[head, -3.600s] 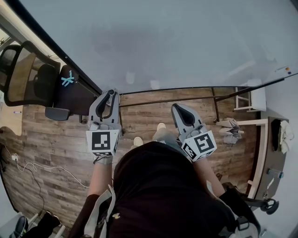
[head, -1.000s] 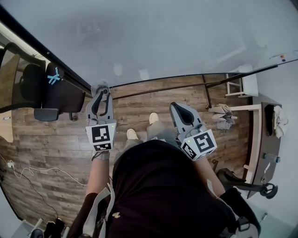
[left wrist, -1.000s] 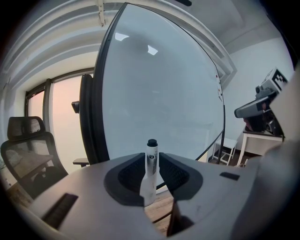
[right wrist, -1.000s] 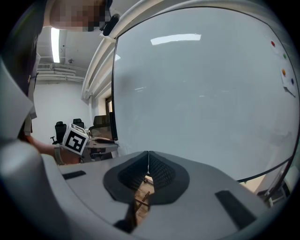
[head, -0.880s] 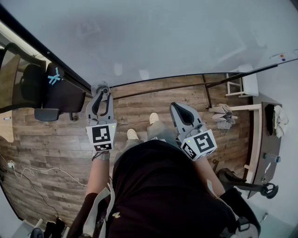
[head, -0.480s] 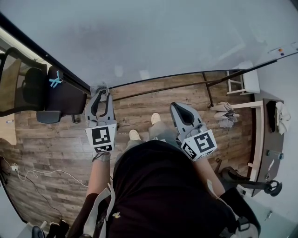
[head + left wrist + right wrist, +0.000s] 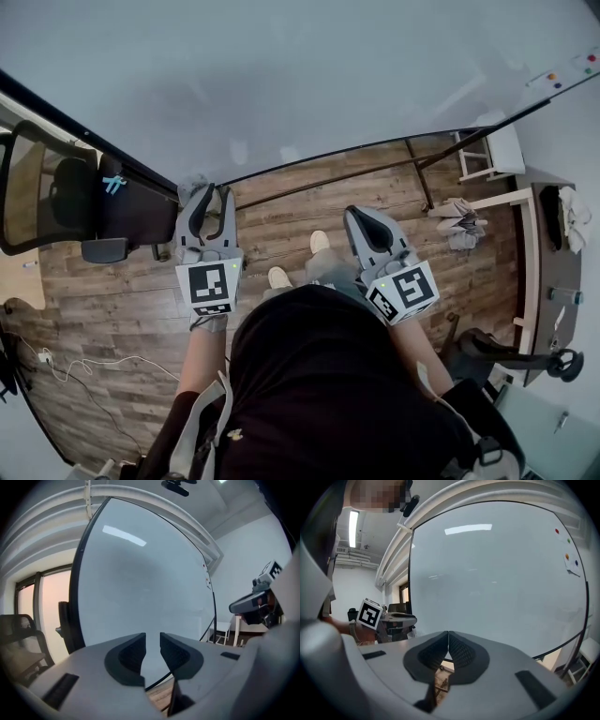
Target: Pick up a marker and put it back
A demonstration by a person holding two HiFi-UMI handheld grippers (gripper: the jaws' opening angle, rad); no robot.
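Observation:
No marker shows clearly in any view. My left gripper [image 7: 210,197] is held low in front of the big whiteboard [image 7: 309,75], close to its lower left corner. Its jaws stand apart with only the board showing in the gap, as the left gripper view [image 7: 152,637] confirms. A small grey thing [image 7: 191,187] sits at the board's lower edge just left of its tips; I cannot tell what it is. My right gripper [image 7: 356,216] hangs over the wooden floor, shut and empty, its pads meeting in the right gripper view [image 7: 448,633].
Coloured magnets [image 7: 567,541] dot the board's upper right. An office chair [image 7: 47,183] and a black seat [image 7: 127,202] stand at the left. A white stool [image 7: 497,155] and a desk [image 7: 553,253] stand at the right. A cable [image 7: 84,361] trails on the floor.
The left gripper's jaws stand wider apart than a second ago, and its tips have drawn back a little from the grey thing at the board's edge. The right gripper has not moved.

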